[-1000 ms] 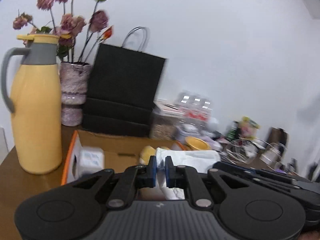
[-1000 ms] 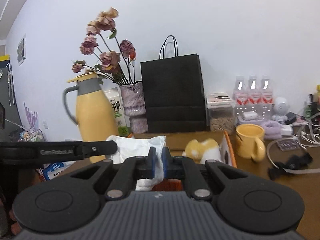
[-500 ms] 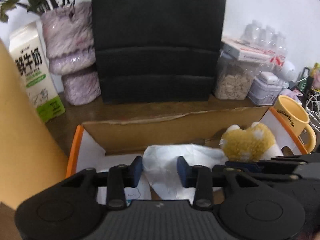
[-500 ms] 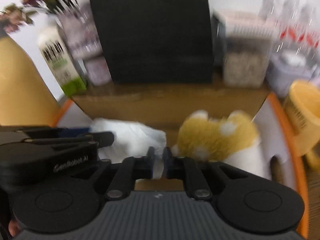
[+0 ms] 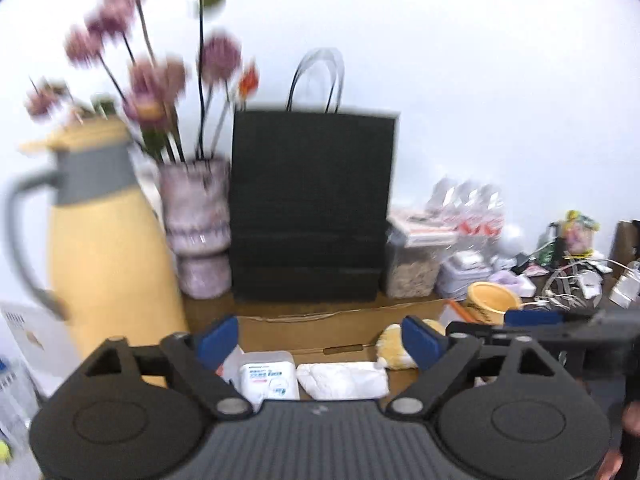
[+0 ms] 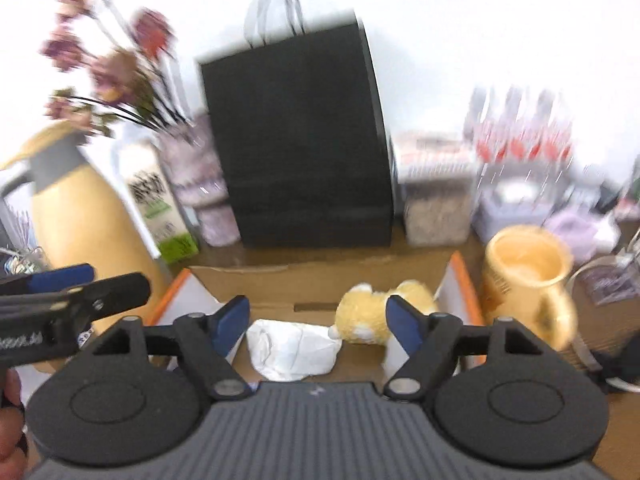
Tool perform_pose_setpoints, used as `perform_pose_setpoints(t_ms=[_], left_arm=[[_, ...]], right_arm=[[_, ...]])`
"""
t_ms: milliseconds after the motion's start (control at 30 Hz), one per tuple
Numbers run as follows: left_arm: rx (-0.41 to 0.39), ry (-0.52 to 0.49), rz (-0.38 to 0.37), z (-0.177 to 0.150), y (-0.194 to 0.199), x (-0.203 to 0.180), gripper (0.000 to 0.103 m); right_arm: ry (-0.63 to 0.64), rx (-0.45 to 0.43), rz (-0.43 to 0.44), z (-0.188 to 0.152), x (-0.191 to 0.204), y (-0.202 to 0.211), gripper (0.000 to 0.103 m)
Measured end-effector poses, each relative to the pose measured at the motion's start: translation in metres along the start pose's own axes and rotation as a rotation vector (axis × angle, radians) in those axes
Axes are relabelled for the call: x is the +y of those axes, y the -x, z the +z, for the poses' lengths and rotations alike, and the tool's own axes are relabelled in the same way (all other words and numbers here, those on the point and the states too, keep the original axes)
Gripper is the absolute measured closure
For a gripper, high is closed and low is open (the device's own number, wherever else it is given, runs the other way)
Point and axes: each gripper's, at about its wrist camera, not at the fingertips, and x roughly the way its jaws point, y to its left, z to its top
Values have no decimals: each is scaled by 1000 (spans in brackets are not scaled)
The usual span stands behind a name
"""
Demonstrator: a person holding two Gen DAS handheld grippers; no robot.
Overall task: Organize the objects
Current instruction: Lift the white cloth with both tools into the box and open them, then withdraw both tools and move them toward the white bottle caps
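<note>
An open cardboard box [image 5: 340,320] with orange-edged flaps [image 6: 460,276] holds a white crumpled bag [image 5: 342,378], a white wipes pack [image 5: 269,376] and a yellow plush toy [image 5: 394,346]. The bag [image 6: 292,346] and plush [image 6: 372,312] also show in the right wrist view. My left gripper [image 5: 320,340] is open and empty above the box. My right gripper [image 6: 318,320] is open and empty over the bag and plush. Each gripper shows at the edge of the other's view.
Behind the box stand a yellow thermos jug [image 5: 104,248], a vase of dried flowers [image 5: 198,228], a black paper bag [image 5: 310,208], a milk carton [image 6: 154,204] and a clear food jar [image 6: 436,204]. A yellow mug [image 6: 524,276] and cables [image 5: 568,284] lie to the right.
Both grippers have opened wide and pulled back up from the box. The white bag now lies loose in the box beside the plush toy.
</note>
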Motion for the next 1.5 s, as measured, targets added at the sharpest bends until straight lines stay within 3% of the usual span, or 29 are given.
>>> perform_pose_setpoints(t_ms=[167,333,433,533,700,867,933,1000,1300,1500], left_arm=[[-59,30,1,-46,92,-9,8],[-29,106,58,-108,152,-11,8],[17,125,90,-143,177,-13,8],[73,152,55,-172,194,-17,8],[117,95,37,-200,210,-36,8],[150,78,74,-201,195,-39,8],[157,80,80,-201,186,-35,8],[170,83,81,-202,173,-30,10],[192,25,83,-185,82,-2,26],[275,55,25,-172,10,21,31]], right_arm=[[67,-51,-1,-36,12,86,13],[81,-72,-17,-109,21,163,4],[90,-39,-31,-153,26,190,3],[73,16,-62,-190,26,204,3],[67,61,-58,-224,33,222,3],[86,28,-62,-225,37,229,5],[87,20,-64,-223,36,224,10],[85,41,-48,-221,34,211,24],[106,142,61,-200,47,111,43],[85,185,35,-192,60,51,47]])
